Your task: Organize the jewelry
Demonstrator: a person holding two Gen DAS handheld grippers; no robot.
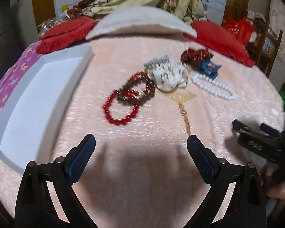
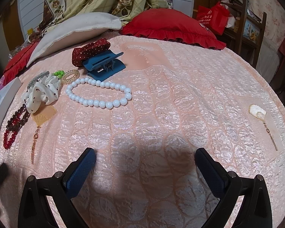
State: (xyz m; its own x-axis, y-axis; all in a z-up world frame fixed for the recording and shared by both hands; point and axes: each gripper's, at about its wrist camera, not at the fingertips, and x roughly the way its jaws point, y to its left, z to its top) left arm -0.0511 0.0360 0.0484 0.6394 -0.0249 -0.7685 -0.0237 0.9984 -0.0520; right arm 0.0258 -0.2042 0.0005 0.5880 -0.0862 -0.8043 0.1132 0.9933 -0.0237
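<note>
Setting: a bed (image 2: 180, 98) with a peach quilted cover carries the jewelry; red pillows lie at its head.
Left gripper (image 1: 140, 152): fingers spread wide, holding nothing, above bare cover.
Right gripper (image 2: 145, 163): fingers also spread wide and empty, above bare cover.
Jewelry: a white bead necklace (image 2: 98, 95) lies ahead of the right gripper, just beside a blue hair claw (image 2: 104, 66) and a dotted red scrunchie (image 2: 89, 51).
Left cluster: a red bead bracelet (image 1: 119, 110) overlaps a brown bead bracelet (image 1: 136, 91), touching a white dotted scrunchie (image 1: 169, 77).
Container: a white tray (image 1: 38, 104) sits at the left, likely the destination.
Doing it well: I judge it best to take one strand at a time, pinching across the beads, so tangled pieces are not dragged along.
Hard to see: the left view is motion-blurred; the tray is cut off, its inside unclear; the overlapping bracelets cannot be counted surely.
</note>
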